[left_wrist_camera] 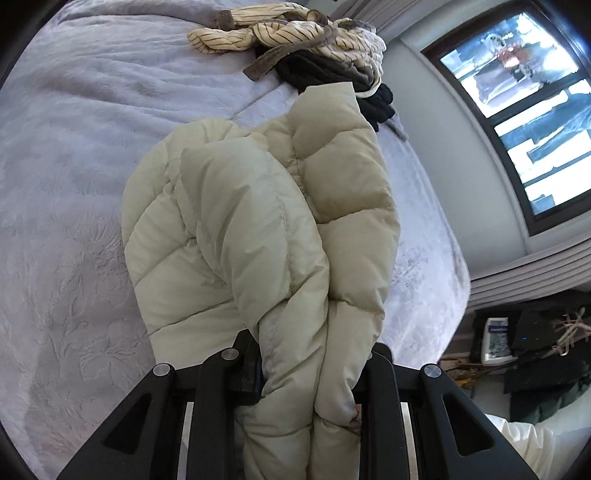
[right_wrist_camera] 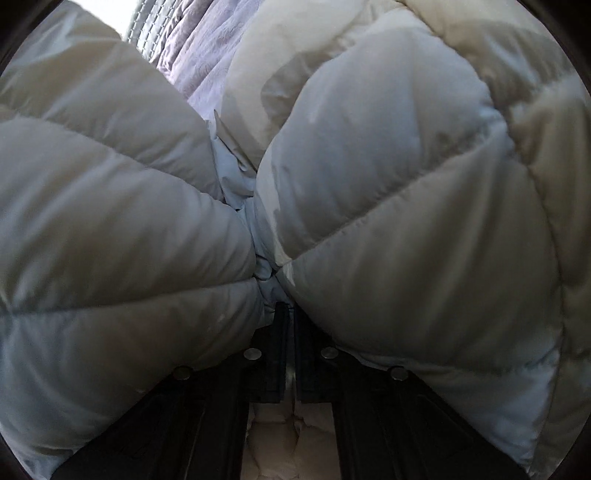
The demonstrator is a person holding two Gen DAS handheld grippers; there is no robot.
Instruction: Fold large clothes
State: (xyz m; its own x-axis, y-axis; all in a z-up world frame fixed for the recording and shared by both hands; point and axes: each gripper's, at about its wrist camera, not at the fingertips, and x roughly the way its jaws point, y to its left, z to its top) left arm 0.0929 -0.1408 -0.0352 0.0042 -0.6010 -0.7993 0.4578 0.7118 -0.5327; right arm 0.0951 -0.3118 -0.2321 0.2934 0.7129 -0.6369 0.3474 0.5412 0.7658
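Two grippers each have a bunch of the same cream puffer jacket (left_wrist_camera: 258,206). In the left wrist view, the left gripper (left_wrist_camera: 312,373) has its jaws standing apart with a thick fold of the quilted cloth filling the gap between them, clamped on it. From there the jacket runs away from the camera, its long axis lying up the frame toward the far end of the bed (left_wrist_camera: 66,184), with a flat cuff-like end at the top. It hangs or drapes above the lavender embossed bedspread; whether its underside touches the cover cannot be told. Beyond its far end lies a heap of striped cream cloth (left_wrist_camera: 280,33) on top of a dark knitted garment (left_wrist_camera: 332,74). To the right, a window (left_wrist_camera: 524,96) sits in the wall, and below it a cluttered dark corner.

In the right wrist view, the right gripper (right_wrist_camera: 290,310) has its jaws almost together, pinching a thin gathered seam of the jacket (right_wrist_camera: 388,184). Puffy quilted sections bulge on both sides of the jaws and fill nearly the whole view. A strip of bedspread (right_wrist_camera: 199,62) shows at the top.
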